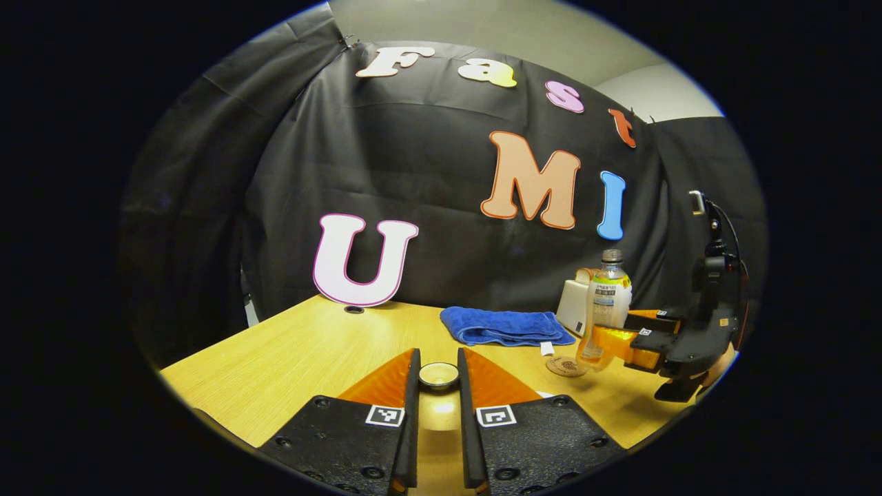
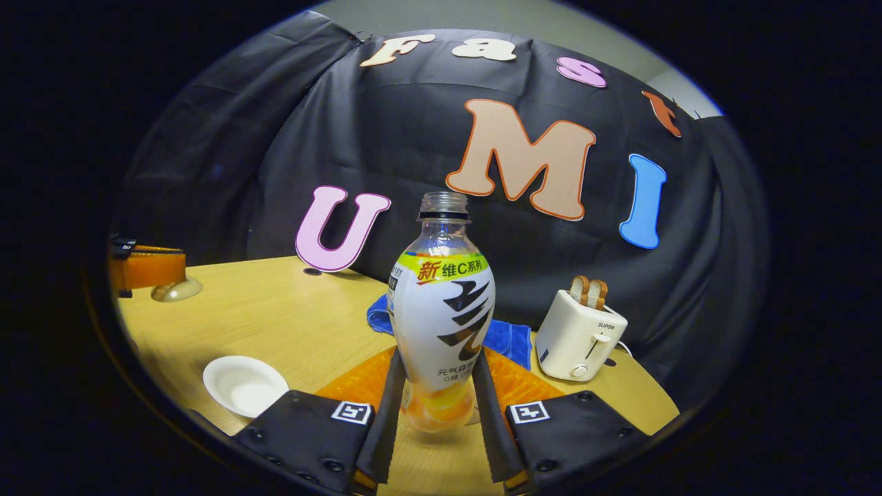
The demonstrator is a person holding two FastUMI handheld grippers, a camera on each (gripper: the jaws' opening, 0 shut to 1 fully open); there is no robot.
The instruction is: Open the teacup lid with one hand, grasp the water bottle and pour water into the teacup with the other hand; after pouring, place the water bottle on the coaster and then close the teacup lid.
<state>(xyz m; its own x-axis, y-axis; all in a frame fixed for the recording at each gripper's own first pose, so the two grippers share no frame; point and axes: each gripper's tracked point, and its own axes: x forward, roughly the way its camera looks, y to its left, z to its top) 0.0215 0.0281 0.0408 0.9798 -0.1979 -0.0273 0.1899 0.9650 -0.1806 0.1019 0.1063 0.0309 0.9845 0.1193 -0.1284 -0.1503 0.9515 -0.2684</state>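
Observation:
My left gripper (image 1: 439, 358) is shut on the pale teacup lid (image 1: 439, 375), pinched between both fingers. From the right gripper view the lid (image 2: 177, 289) sits low at the far left under the left gripper (image 2: 148, 269), well away from the white teacup (image 2: 244, 386), which stands open at the lower left. My right gripper (image 2: 439, 358) is shut on the uncapped water bottle (image 2: 444, 310), which is upright. In the left gripper view the bottle (image 1: 606, 303) and the right gripper (image 1: 641, 344) stand just right of the round coaster (image 1: 566, 366).
A folded blue towel (image 1: 506, 325) lies toward the back of the wooden table (image 1: 289, 358). A white toaster (image 2: 579, 334) with bread slices stands at the back right, close behind the bottle. The black cloth wall closes off the back.

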